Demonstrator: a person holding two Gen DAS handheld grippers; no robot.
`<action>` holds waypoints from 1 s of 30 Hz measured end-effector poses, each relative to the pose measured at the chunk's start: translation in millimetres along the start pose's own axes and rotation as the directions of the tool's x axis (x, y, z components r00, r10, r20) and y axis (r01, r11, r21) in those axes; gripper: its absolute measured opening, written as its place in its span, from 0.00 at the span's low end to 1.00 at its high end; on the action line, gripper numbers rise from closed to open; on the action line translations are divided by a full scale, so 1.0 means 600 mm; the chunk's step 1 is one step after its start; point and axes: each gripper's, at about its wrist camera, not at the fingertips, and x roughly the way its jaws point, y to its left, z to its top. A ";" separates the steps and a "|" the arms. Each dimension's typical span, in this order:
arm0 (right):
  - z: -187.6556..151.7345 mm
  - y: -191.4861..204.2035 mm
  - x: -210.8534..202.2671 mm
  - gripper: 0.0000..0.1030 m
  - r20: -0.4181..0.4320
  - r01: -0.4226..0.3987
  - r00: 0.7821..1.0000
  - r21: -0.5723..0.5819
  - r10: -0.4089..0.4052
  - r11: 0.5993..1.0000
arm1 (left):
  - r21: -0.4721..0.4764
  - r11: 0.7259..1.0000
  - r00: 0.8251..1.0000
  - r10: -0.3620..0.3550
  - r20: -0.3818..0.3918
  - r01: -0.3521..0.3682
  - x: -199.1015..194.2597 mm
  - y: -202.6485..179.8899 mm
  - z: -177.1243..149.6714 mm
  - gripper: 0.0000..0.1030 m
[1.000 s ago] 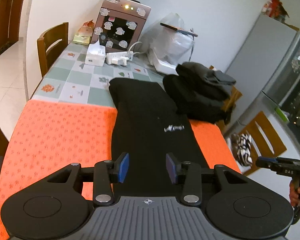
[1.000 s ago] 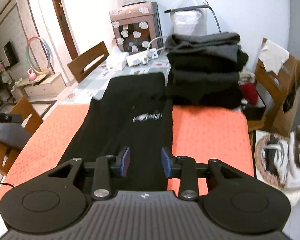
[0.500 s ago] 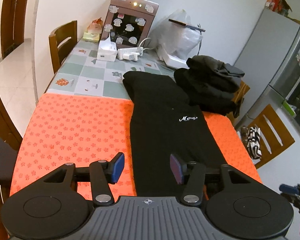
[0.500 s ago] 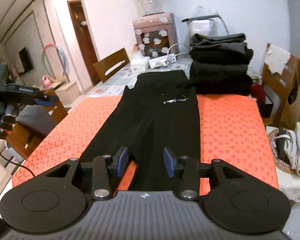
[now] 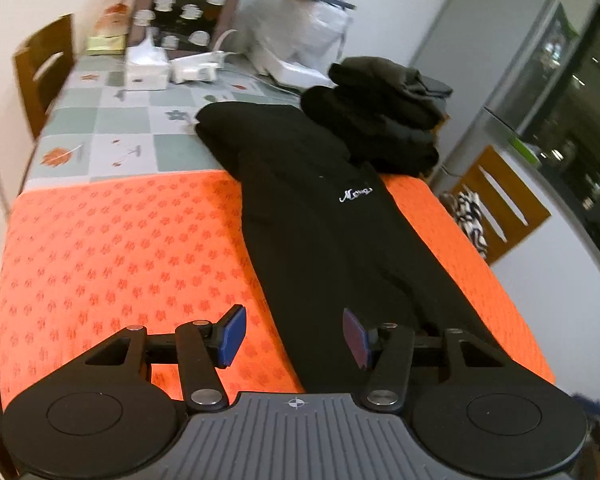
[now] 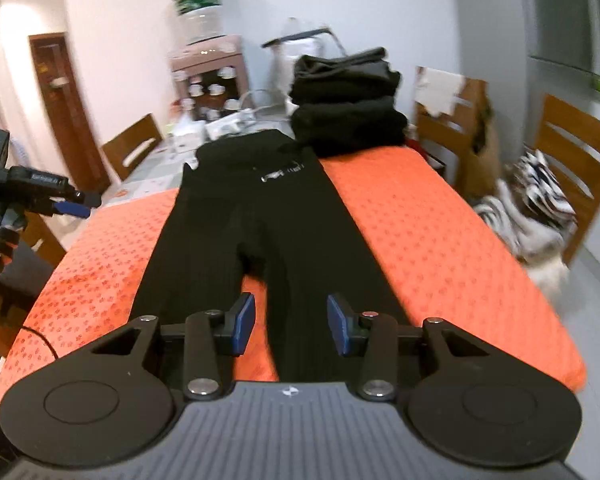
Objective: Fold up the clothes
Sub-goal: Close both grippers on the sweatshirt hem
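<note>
Black trousers [image 5: 320, 216] [image 6: 260, 216] with a small white logo lie flat and lengthwise on an orange mat [image 5: 112, 248] [image 6: 412, 224], waistband at the far end, legs toward me. My left gripper [image 5: 294, 336] hangs open above the near end of the left leg, nothing between its blue pads. My right gripper [image 6: 291, 330] is open above the right leg near the crotch split, also empty. In the right wrist view the left gripper [image 6: 66, 204] shows at the far left, held by a hand.
A stack of folded dark clothes [image 5: 384, 120] [image 6: 348, 108] sits at the mat's far right corner. Beyond it stand a tissue box [image 5: 146, 68], power strip, water dispenser [image 6: 206, 68] and white bag. Wooden chairs [image 6: 580, 152] and a striped laundry heap [image 6: 540, 208] flank the table.
Both grippers have pulled back toward the near end of the trousers and lowered a little. The left view has swung rightward. Both jaws stayed open.
</note>
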 end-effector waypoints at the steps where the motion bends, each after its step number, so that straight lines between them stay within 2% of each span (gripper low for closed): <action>1: -0.016 0.017 -0.003 0.44 -0.002 0.026 1.000 0.008 -0.026 1.000 | 0.012 1.000 1.000 -0.011 -0.006 0.011 0.008 0.008 0.005 0.55; 4: -0.065 0.073 -0.009 0.47 0.003 0.085 0.996 0.021 -0.085 0.996 | 0.022 0.999 0.999 -0.030 -0.017 0.030 0.033 0.028 0.019 0.55; 14: -0.167 0.252 0.036 0.47 -0.052 0.057 0.997 0.021 -0.056 0.998 | 0.037 0.998 0.997 -0.049 -0.064 0.051 0.104 0.060 0.033 0.55; 22: -0.188 0.326 0.071 0.47 -0.083 0.102 0.991 -0.081 -0.109 0.991 | 0.082 0.997 0.998 -0.004 -0.070 0.009 0.152 0.067 0.043 0.55; 24: -0.190 0.328 0.074 0.41 -0.090 0.109 0.989 -0.085 -0.117 0.990 | 0.079 0.997 0.998 0.006 -0.062 -0.001 0.164 0.069 0.048 0.55; 26: -0.195 0.328 0.080 0.29 -0.107 0.109 0.987 -0.087 -0.118 0.990 | 0.066 0.998 0.998 0.010 -0.062 -0.006 0.177 0.073 0.052 0.55; 30: -0.205 0.332 0.092 0.28 -0.126 0.108 0.985 -0.099 -0.120 0.989 | 0.034 0.999 0.998 0.008 -0.062 -0.006 0.204 0.082 0.064 0.54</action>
